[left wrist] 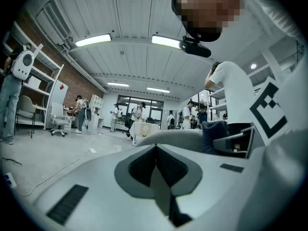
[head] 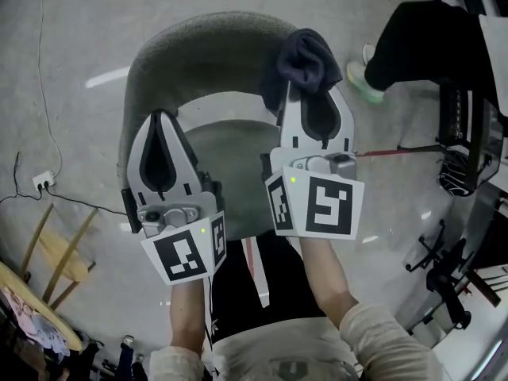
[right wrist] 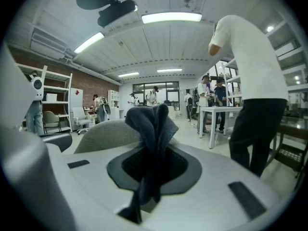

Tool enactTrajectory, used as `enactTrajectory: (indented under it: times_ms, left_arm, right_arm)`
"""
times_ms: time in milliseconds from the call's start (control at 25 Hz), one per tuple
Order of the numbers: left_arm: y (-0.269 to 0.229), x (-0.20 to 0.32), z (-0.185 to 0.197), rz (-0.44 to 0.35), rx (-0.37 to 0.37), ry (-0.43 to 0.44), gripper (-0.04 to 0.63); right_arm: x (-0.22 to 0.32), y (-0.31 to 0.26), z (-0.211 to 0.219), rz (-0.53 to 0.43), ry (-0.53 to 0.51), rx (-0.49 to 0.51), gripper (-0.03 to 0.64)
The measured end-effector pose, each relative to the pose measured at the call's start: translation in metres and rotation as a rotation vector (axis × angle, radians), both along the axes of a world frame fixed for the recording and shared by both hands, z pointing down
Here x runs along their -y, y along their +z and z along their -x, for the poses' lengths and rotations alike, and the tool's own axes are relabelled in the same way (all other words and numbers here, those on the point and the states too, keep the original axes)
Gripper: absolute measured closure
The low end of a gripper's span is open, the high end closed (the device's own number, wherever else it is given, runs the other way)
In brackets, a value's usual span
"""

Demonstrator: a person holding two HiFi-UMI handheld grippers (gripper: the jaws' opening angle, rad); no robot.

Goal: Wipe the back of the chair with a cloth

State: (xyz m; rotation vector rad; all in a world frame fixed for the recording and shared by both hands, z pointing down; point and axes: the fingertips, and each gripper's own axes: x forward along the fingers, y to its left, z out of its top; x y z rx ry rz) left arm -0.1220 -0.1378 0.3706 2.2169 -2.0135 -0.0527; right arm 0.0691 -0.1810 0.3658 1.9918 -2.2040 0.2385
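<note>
We hold the left gripper [head: 161, 117] pressed together on nothing, near the left end of the chair back [head: 190, 50]. Our right gripper [head: 315, 94] pinches the dark cloth [head: 305, 54] at the back's right end.

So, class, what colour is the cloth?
Dark blue; the cloth shows best in the right gripper view.

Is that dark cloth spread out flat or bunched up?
Bunched up: the cloth stands crumpled in folds, pinched in the right gripper.
</note>
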Motion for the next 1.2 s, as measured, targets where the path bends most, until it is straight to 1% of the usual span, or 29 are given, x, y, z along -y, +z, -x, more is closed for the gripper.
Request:
enactTrajectory:
  times_ms: [80, 200, 400, 600, 760, 880, 1000, 1200]
  left_arm:
    - [0.004, -0.004, 0.010, 0.008, 0.000, -0.023, 0.580]
    - [0.007, -0.014, 0.025, 0.020, -0.001, -0.070, 0.580]
    - [0.013, -0.030, 0.051, 0.031, 0.021, -0.136, 0.580]
    - [0.027, -0.049, 0.084, 0.062, 0.028, -0.218, 0.580]
    - [0.039, -0.065, 0.105, 0.084, 0.020, -0.268, 0.580]
    - [0.048, -0.075, 0.111, 0.096, 0.011, -0.293, 0.580]
    - [0.055, -0.082, 0.113, 0.107, 0.005, -0.304, 0.580]
    - [0.055, -0.088, 0.122, 0.117, -0.002, -0.316, 0.580]
  right_arm:
    - [-0.006, -0.002, 0.018, -0.019, -0.064, -0.001, 0.558]
    - [-0.014, 0.001, 0.056, -0.035, -0.206, 0.007, 0.558]
    - [-0.025, 0.020, 0.124, 0.011, -0.379, 0.115, 0.558]
    - [-0.033, 0.042, 0.179, 0.052, -0.523, 0.142, 0.558]
    - [-0.040, 0.056, 0.212, 0.078, -0.595, 0.140, 0.558]
    - [-0.044, 0.066, 0.225, 0.094, -0.626, 0.131, 0.558]
    - [-0.043, 0.073, 0.230, 0.098, -0.633, 0.117, 0.558]
    - [-0.033, 0.073, 0.234, 0.083, -0.618, 0.080, 0.558]
